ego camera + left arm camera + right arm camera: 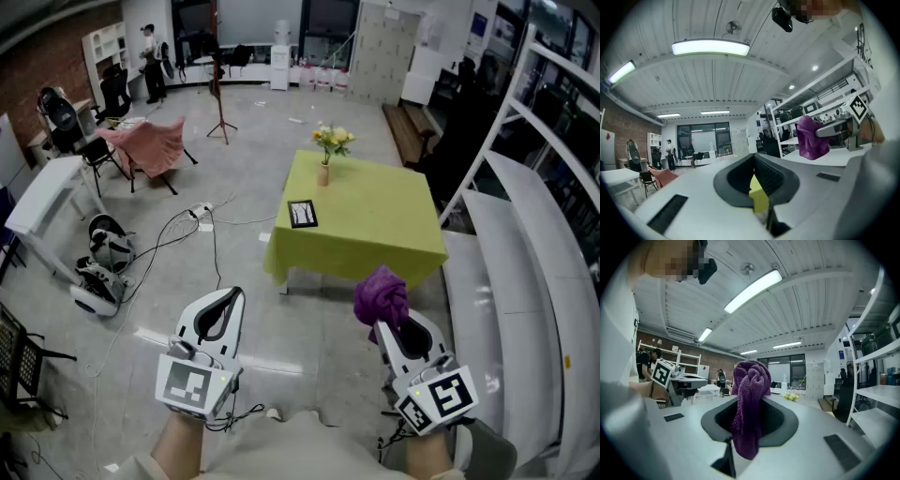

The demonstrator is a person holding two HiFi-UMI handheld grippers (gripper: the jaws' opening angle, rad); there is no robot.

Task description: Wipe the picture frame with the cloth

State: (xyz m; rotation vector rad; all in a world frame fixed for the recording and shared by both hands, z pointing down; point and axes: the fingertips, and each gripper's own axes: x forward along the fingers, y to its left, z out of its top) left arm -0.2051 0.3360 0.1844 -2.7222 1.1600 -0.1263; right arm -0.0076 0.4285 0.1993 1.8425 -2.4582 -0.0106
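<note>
A dark picture frame [302, 214] lies flat near the left edge of the table with the yellow-green cloth [375, 225], well ahead of both grippers. My right gripper [386, 323] is shut on a bunched purple cloth [381, 296], which sticks up between the jaws [750, 413]. That cloth also shows at the right of the left gripper view [812, 137]. My left gripper [222, 305] is held low on the left, jaws shut with nothing between them [757, 187]. Both grippers point up and stand short of the table.
A small vase of yellow flowers [326, 150] stands at the table's far edge. White shelving [525, 234] runs along the right. Cables and a power strip [200, 212] lie on the floor to the left, beside a white table [42, 197] and chairs.
</note>
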